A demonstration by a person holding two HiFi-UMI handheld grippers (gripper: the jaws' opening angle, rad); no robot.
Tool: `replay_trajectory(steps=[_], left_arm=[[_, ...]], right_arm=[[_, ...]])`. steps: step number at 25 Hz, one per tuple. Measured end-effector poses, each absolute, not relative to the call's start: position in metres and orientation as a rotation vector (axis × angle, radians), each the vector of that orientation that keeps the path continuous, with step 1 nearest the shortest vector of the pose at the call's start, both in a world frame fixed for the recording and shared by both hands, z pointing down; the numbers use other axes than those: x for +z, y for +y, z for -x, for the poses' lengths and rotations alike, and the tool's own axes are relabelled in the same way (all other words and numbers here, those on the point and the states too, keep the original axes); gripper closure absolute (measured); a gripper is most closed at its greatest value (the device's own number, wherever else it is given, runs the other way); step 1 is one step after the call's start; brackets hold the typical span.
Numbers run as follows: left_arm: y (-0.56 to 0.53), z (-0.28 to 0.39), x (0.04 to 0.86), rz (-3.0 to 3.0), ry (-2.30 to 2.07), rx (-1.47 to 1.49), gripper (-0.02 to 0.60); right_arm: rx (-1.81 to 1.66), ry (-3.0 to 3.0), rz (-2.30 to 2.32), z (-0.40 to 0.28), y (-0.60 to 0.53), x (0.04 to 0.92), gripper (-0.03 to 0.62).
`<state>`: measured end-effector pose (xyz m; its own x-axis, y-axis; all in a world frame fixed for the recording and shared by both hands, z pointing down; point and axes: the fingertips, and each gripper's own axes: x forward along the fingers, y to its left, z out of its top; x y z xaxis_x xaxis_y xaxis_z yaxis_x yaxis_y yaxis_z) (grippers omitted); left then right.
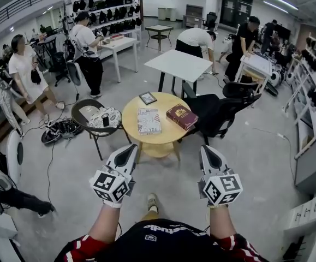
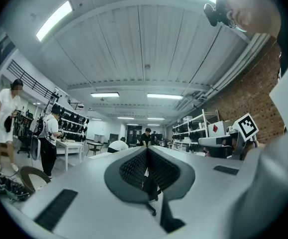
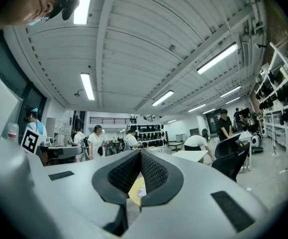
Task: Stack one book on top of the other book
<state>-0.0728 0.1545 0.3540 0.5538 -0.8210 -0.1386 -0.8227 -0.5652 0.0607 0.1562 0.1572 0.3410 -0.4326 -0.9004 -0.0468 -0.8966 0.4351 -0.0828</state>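
Two books (image 1: 148,121) apart on round table (image 1: 166,136).

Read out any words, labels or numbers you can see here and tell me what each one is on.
"JUST": white patterned book on the round table; its other print is too small.
Red book: gold cover mark, unreadable.
Shirt print: blurred, unreadable.
Left gripper and right gripper cubes: square markers, no words.
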Motion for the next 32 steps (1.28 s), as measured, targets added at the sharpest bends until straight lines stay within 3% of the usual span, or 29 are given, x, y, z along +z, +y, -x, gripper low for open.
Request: replay_trajectory(steps=[16,32], left_arm=[[0.143,0.085,0.357,2.742,1.520,0.210,0.566],[0.055,0.094,0.352,2.743,1.536,0.209,0.566]], right_arm=[[-0.077,2.577,1.553,-0.148,0.140,0.334,0.568],[-0.075,2.604,1.585,-0.143,0.053,0.329,0.568]])
